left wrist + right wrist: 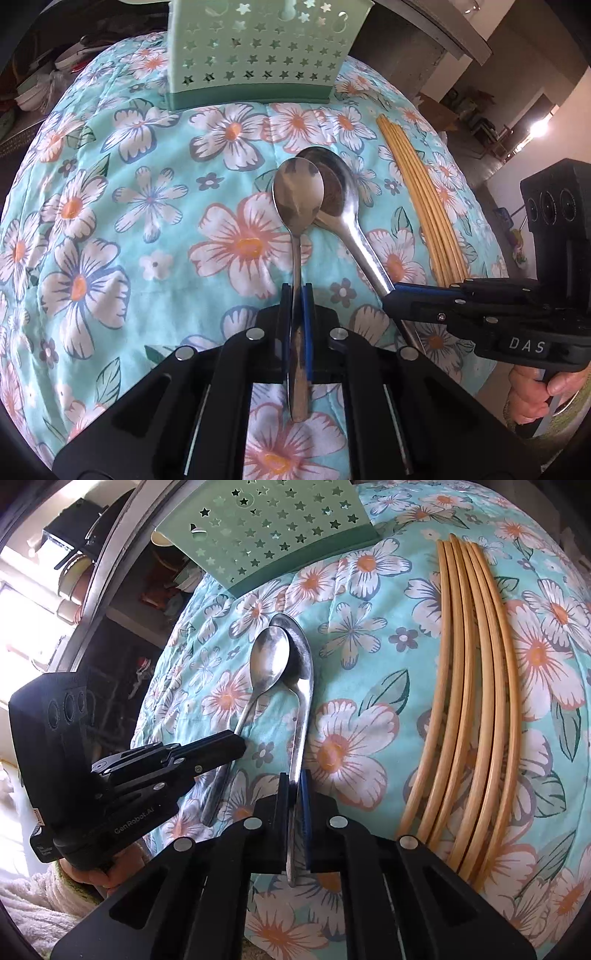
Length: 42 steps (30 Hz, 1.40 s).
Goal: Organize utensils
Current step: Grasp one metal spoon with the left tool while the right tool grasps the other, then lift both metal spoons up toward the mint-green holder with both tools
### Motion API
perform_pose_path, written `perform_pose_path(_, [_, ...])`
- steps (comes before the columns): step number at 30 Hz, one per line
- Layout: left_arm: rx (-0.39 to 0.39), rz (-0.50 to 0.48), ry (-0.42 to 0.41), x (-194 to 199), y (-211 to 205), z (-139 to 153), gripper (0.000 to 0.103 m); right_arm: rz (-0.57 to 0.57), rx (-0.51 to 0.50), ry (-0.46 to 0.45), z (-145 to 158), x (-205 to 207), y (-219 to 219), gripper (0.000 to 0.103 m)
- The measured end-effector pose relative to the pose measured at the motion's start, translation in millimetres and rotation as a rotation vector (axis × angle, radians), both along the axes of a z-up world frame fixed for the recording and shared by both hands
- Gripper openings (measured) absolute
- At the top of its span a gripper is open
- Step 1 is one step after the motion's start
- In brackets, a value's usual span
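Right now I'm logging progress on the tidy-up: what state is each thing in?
left gripper: shut on the smaller spoon
right gripper: shut on the larger spoon
chopsticks: lying loose on the cloth
green holder: upright

holder (pixel 258 55): top cut off by frame | larger spoon (pixel 343 206): bowl partly hidden by smaller spoon (pixel 298 195)
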State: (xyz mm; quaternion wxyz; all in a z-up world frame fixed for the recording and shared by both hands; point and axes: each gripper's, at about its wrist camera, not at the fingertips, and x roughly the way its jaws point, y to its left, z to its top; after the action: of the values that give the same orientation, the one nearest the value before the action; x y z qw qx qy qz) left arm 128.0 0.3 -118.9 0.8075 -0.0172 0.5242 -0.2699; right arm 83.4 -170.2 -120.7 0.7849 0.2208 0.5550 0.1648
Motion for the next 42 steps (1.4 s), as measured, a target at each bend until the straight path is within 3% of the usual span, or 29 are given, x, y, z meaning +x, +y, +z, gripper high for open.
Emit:
perform_pose_path(7, [-0.031,0.162,0.025,-3,55,1,0.005,0.018,-0.015,0.002,1,-1,1,0.006])
perform_pose_path(12, [-0.077,0.192,0.054,-4,79,4,0.007,0.067,-0.074,-0.025,12,3,11,0.009])
perform_pose_path(15, [-0.087,0.184,0.002,0,89,19,0.021,0.078,-0.091,-0.067,25,8,10,0.026])
perform_pose_path(17, [-0.098,0.173,-0.032,5,93,29,0.025,0.075,-0.104,-0.1,33,14,6,0.034])
perform_pose_path(21, [-0.088,0.12,-0.049,25,88,37,0.029,0.059,-0.109,-0.128,42,33,-5,0.035])
perform_pose_path(25, [-0.062,0.053,-0.022,49,72,27,0.029,0.051,-0.091,-0.129,40,58,-16,0.035])
perform_pose_path(36, [-0.017,-0.104,0.041,88,44,4,0.027,0.121,-0.023,-0.081,13,108,-15,0.035])
perform_pose_path(42, [-0.054,-0.131,0.068,95,44,-2,0.024,0.158,0.009,-0.057,0,118,-14,0.035])
